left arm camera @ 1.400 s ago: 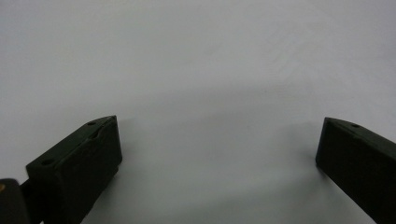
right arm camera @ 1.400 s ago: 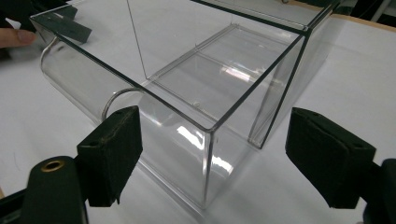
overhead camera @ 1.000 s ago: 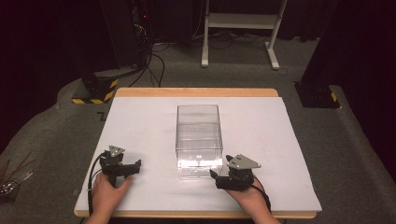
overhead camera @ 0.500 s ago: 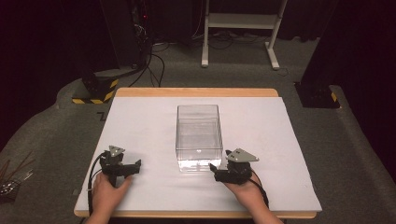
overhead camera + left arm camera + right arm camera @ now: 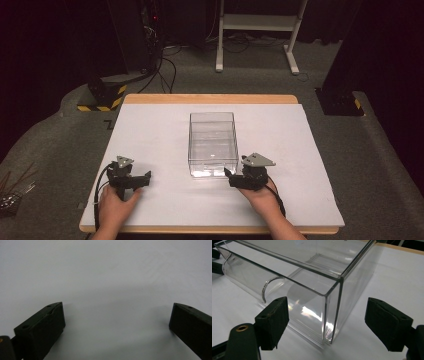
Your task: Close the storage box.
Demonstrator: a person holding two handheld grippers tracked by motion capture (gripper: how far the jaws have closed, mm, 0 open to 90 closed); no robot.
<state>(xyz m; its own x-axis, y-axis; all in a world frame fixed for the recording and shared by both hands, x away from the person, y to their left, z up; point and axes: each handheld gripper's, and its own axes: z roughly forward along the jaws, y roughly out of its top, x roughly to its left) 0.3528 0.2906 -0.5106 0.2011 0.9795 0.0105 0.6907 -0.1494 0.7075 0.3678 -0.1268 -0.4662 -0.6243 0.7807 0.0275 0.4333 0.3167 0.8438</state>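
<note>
A clear plastic box (image 5: 212, 145) stands open-topped in the middle of the white table (image 5: 150, 130). My right gripper (image 5: 231, 176) is open at the box's near right corner. In the right gripper view that corner of the clear box (image 5: 329, 312) stands between the two black jaws of my right gripper (image 5: 325, 325), with a gap on each side. My left gripper (image 5: 145, 179) rests low over the table at the front left, well apart from the box. In the left gripper view my left gripper (image 5: 116, 322) is open over bare white surface.
The table's wooden edge (image 5: 210, 99) runs along the far side. Beyond it are a dark floor, cables (image 5: 165, 65) and a white stand (image 5: 255, 35). A yellow-black striped base (image 5: 100, 100) sits at the far left, another dark base (image 5: 340, 102) at the far right.
My right gripper has moved left and slightly forward, up to the box's near right corner. The left gripper has stayed where it was.
</note>
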